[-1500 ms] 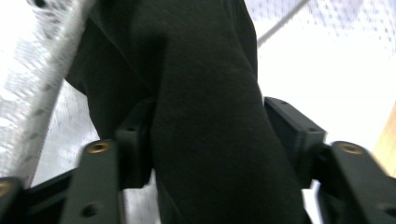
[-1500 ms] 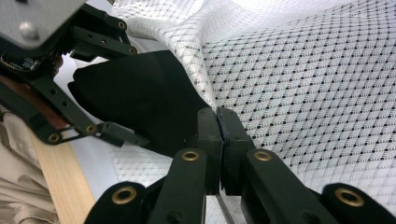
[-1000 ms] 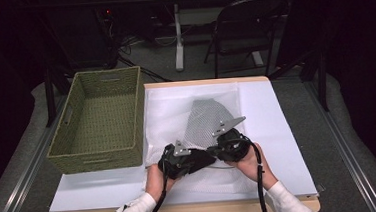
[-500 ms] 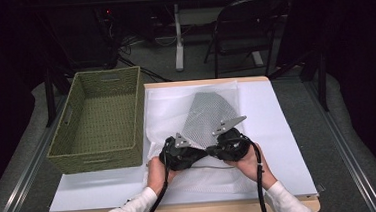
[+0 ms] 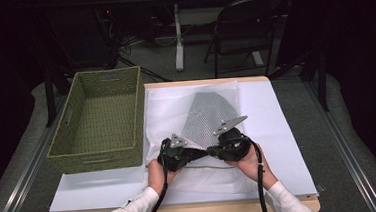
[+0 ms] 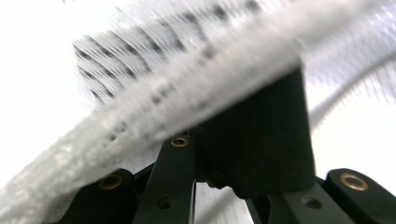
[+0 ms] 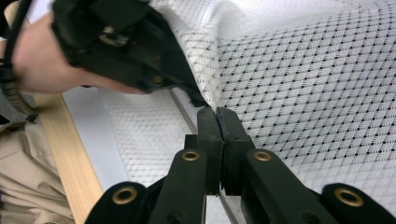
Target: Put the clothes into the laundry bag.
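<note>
Basket (image 5: pixel 99 119) at 9 o'clock on the table (image 5: pixel 283 129). Mesh bag (image 5: pixel 207 115) at centre. Left gripper (image 5: pixel 192 155): jaws just closed, pinching the bag's near edge. Right gripper (image 5: pixel 213 152), 3 o'clock of it: jaws together, clamping the same edge.

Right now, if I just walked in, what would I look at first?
Probably the two black grippers, the left gripper and right gripper, meeting tip to tip at the near middle of the table. Both pinch a white mesh bag and lift part of it into a tent shape. Next you'd spot the big green woven basket, sitting at the table's left.
</note>
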`<move>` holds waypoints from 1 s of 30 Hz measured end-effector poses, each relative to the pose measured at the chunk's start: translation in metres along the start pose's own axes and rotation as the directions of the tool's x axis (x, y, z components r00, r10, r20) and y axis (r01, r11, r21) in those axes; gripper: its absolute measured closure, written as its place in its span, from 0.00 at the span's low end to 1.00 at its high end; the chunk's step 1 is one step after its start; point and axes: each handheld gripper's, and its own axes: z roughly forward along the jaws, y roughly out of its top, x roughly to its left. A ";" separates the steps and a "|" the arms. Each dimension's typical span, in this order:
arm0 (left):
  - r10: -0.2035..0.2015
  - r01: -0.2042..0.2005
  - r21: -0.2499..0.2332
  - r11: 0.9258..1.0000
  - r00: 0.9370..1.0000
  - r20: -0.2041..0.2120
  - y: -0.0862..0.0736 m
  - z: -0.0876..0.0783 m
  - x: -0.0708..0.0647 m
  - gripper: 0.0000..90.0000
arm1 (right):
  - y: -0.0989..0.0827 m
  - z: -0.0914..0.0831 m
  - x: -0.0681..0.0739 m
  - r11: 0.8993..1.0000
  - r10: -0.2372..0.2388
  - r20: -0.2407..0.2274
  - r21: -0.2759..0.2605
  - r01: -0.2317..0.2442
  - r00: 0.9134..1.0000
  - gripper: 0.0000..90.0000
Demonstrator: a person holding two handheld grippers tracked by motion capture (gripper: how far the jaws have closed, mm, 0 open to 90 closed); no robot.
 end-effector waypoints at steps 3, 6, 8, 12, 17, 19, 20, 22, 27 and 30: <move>-0.012 0.011 -0.023 1.000 1.000 -0.021 0.006 0.003 0.003 0.95 | 0.002 -0.005 0.001 1.000 0.008 -0.019 -0.026 -0.009 1.000 1.00; -0.023 0.023 -0.016 1.000 0.999 -0.022 0.006 0.008 0.007 0.93 | 0.004 -0.009 0.000 0.999 0.012 -0.028 -0.043 -0.013 1.000 1.00; -0.004 0.004 0.016 1.000 1.000 -0.003 0.005 0.006 0.007 0.87 | 0.002 -0.007 -0.002 0.999 0.018 -0.028 -0.032 -0.019 0.999 1.00; 0.056 -0.061 0.076 0.995 0.997 0.061 0.005 -0.008 0.002 0.68 | 0.000 -0.006 -0.002 1.000 0.013 -0.020 -0.017 -0.013 1.000 1.00; 0.104 -0.110 0.097 0.989 0.992 0.067 0.008 -0.036 0.000 0.55 | -0.001 -0.010 -0.002 1.000 0.016 -0.021 -0.023 -0.016 1.000 1.00; 0.105 -0.110 0.094 0.989 0.992 0.063 0.008 -0.045 0.002 0.53 | -0.001 -0.011 -0.003 1.000 0.014 -0.018 -0.026 -0.015 1.000 1.00; 0.101 -0.106 0.091 0.990 0.993 0.067 0.007 -0.051 0.003 0.51 | -0.001 -0.012 -0.003 1.000 0.015 -0.018 -0.026 -0.015 1.000 1.00; 0.111 -0.116 0.094 0.989 0.992 0.058 0.005 -0.058 0.006 0.50 | -0.001 -0.012 -0.002 0.999 0.016 -0.018 -0.028 -0.016 1.000 1.00; 0.097 -0.100 0.086 0.991 0.995 0.036 0.000 -0.076 0.018 0.49 | -0.001 -0.011 -0.002 1.000 0.018 -0.020 -0.022 -0.018 1.000 0.99; 0.093 -0.094 0.075 0.993 0.996 0.014 -0.001 -0.081 0.022 0.47 | -0.001 -0.010 -0.002 1.000 0.019 -0.023 -0.017 -0.019 1.000 0.99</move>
